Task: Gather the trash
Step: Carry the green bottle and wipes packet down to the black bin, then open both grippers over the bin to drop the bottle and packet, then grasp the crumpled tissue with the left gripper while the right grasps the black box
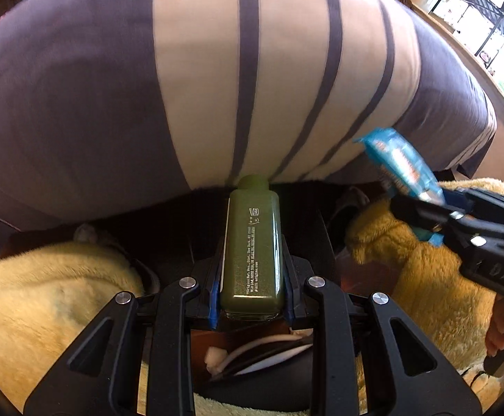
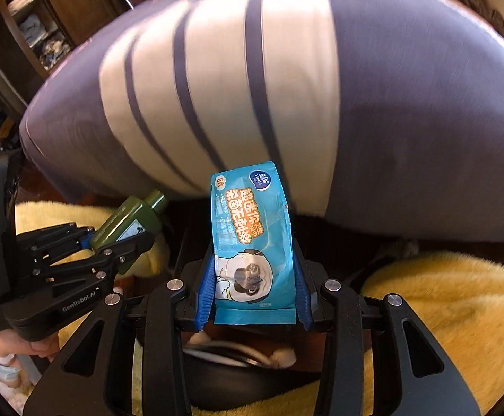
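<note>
Left gripper [image 1: 252,298] pinches our green bottle [image 1: 251,242]; right gripper [image 2: 253,298] pinches the blue wipes packet [image 2: 252,242], both below the striped bed [image 2: 252,86]; carrying step, we judge; next, a bin.

— How does the light look to you on the left wrist view?

— Your brightest patch is the window [image 1: 494,24] at the upper right, blown out to white. Daylight from it falls across the striped bedding [image 1: 217,69], while the gap beneath it sits in deep shadow.

— And sharpness?

— The green bottle [image 1: 251,246] is crisp enough that you can see its fine print. The blue wipes packet [image 1: 401,163] is smeared with motion blur there.

— The right wrist view?

— There your packet [image 2: 252,242] is sharp, but the bedding [image 2: 286,69] is streaked with blur. Both views bulge heavily, with dark vignetted corners, and the screw heads catch small glints.
</note>
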